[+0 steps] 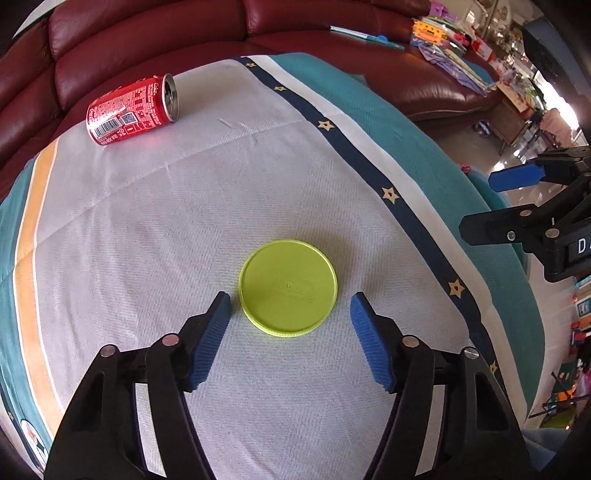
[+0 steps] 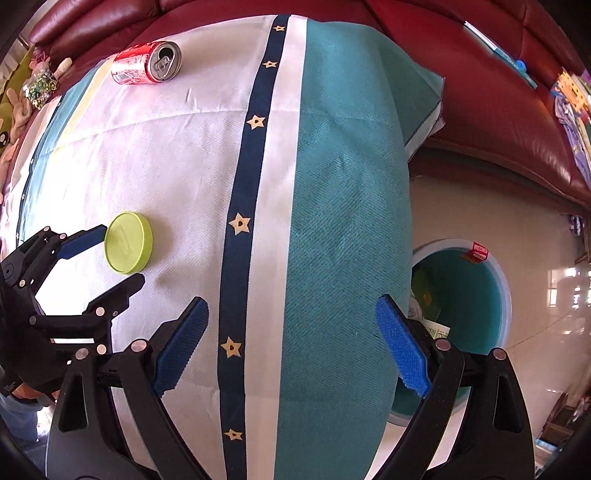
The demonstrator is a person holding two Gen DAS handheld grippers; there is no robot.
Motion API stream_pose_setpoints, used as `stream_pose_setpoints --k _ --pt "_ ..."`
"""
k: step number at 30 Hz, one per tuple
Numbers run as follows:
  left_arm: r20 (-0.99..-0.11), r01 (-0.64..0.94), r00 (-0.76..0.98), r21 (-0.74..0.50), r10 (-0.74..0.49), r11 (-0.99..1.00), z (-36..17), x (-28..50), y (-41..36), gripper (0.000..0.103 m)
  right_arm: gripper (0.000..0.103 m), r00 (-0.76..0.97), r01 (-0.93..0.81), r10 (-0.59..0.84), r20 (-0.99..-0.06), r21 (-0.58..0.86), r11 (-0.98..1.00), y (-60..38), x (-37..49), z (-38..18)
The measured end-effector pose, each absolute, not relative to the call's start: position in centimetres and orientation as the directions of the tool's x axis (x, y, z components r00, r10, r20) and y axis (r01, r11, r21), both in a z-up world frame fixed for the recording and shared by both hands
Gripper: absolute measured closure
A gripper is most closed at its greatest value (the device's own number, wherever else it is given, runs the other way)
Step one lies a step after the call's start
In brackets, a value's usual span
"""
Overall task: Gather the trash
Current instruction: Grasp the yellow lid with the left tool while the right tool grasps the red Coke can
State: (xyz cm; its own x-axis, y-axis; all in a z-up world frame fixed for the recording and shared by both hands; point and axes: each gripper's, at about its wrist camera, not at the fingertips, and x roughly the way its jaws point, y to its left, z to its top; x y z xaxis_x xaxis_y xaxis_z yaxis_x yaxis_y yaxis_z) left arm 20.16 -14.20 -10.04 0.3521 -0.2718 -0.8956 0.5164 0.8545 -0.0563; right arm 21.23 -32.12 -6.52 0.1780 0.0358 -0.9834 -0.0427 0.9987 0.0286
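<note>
Blue-padded fingers of the left gripper (image 1: 290,304) reach down toward the table, one on each side of the lime-green lid (image 1: 288,287). Its jaws stand partly parted, a little wider than the lid, and the pads do not press on it. In the right wrist view one blue pad sits just beside the lid's rim, though contact cannot be confirmed.

A dark red leather sofa (image 1: 155,33) curves behind the table, with books and colourful clutter (image 1: 448,40) piled on its seat. The striped tablecloth (image 2: 332,184) covers the table: a white middle, a navy band with gold stars, and teal at the edge. Nothing lies between the left gripper and the lid.

On the floor beside the table stands a round teal bin (image 2: 476,295) holding wrappers and a red packet; the table edge hides part of it.

A red soda can (image 1: 133,109) lies on its side at the far end of the cloth, well apart from the lid.

The right gripper (image 2: 291,325) points down over the teal stripe, jaws wide and empty.
</note>
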Motion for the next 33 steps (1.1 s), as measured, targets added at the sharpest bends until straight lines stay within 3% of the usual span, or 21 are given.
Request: stream_pose_setpoints --k 1,7,21,33 --pt "-0.892 0.515 0.364 -0.048 -0.269 0.856 -10.0 20.2 -14.2 0.048 0.015 0.177 -0.049 0.033 -0.984 0.024 0.999 -31.9 21.4 -6.4" --pt "-0.865 0.433 0.402 -0.11 -0.3 0.895 -8.9 21.9 -11.3 0.048 0.015 0.21 -0.113 -0.008 -0.978 -0.032 0.993 -29.7 23.9 -5.4" --pt "-0.853 0.253 0.478 -0.093 -0.208 0.963 -6.5 27.4 -0.1 0.048 0.015 0.292 -0.42 0.006 -0.956 -0.122 0.899 -16.3 37.0 -2.7" --pt "-0.851 0.209 0.489 -0.102 -0.194 0.973 -6.3 31.8 3.1 0.048 0.015 0.281 -0.556 -0.067 -0.957 -0.22 0.801 -10.4 43.9 -6.3"
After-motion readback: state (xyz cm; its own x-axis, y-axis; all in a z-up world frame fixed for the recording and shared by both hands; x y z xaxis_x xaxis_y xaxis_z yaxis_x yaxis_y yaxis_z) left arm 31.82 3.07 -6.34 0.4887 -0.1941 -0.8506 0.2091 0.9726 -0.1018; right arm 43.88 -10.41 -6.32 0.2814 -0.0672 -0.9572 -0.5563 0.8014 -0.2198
